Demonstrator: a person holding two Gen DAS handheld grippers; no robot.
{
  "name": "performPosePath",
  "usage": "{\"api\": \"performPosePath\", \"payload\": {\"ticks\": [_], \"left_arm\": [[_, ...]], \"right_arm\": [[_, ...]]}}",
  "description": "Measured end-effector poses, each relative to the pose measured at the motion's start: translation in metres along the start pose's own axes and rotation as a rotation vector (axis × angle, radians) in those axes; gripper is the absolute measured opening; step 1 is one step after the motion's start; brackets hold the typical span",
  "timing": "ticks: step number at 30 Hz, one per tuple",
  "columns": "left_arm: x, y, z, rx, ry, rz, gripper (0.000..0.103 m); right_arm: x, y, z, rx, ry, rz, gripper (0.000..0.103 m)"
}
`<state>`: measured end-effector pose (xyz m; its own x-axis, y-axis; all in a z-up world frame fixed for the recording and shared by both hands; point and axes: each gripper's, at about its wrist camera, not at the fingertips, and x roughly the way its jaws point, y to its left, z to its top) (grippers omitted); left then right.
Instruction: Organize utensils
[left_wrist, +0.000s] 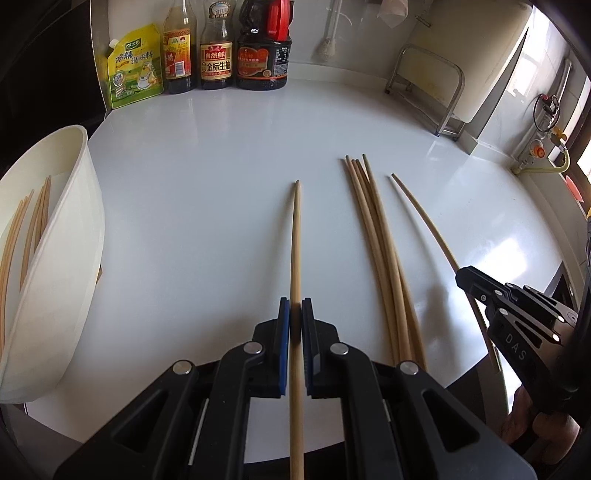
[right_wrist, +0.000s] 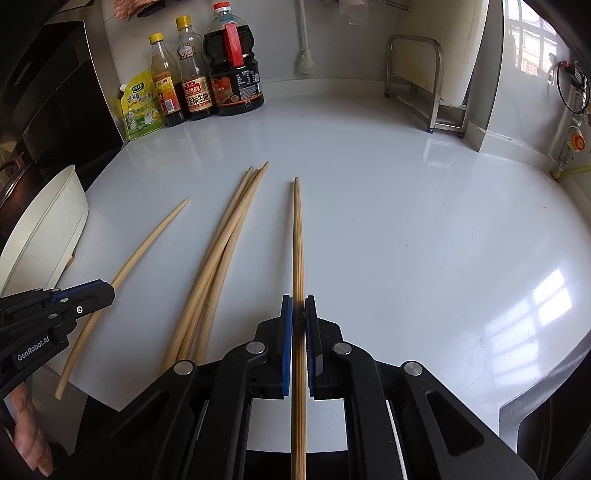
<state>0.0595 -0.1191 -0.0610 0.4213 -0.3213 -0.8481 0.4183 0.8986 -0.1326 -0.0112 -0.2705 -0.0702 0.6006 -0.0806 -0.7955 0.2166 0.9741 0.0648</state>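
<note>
In the left wrist view, my left gripper (left_wrist: 295, 306) is shut on a wooden chopstick (left_wrist: 295, 251) that points away over the white counter. In the right wrist view, my right gripper (right_wrist: 298, 306) is likewise shut on another chopstick (right_wrist: 297, 236). Each gripper shows in the other's view: the right gripper (left_wrist: 461, 277) grips its chopstick (left_wrist: 424, 218), the left gripper (right_wrist: 107, 290) its own chopstick (right_wrist: 147, 236). Between them several loose chopsticks (left_wrist: 376, 240) (right_wrist: 229, 236) lie bundled on the counter. A white container (left_wrist: 66, 221) (right_wrist: 48, 229) at the left holds more chopsticks (left_wrist: 37, 221).
Sauce bottles (left_wrist: 218, 55) (right_wrist: 232, 70) and a green seasoning pouch (left_wrist: 135, 70) stand along the back wall. A metal rack (left_wrist: 428, 85) (right_wrist: 424, 81) stands at the back right. The counter's front edge (right_wrist: 110, 402) runs just under both grippers. A hand (right_wrist: 29, 432) shows at the lower left.
</note>
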Motion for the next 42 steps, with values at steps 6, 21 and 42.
{"api": "performPosePath", "payload": {"ticks": [6, 21, 42], "left_arm": [[0.011, 0.002, -0.009, 0.021, 0.011, 0.012, 0.008], [0.014, -0.005, 0.007, 0.051, -0.031, 0.094, 0.034], [0.018, -0.014, 0.006, 0.018, 0.021, 0.057, 0.007]], "right_arm": [[0.007, -0.003, -0.006, 0.001, 0.003, 0.003, 0.007], [0.011, -0.014, -0.003, -0.019, 0.002, 0.01, 0.018], [0.016, -0.008, 0.003, -0.052, -0.01, 0.012, 0.006]]}}
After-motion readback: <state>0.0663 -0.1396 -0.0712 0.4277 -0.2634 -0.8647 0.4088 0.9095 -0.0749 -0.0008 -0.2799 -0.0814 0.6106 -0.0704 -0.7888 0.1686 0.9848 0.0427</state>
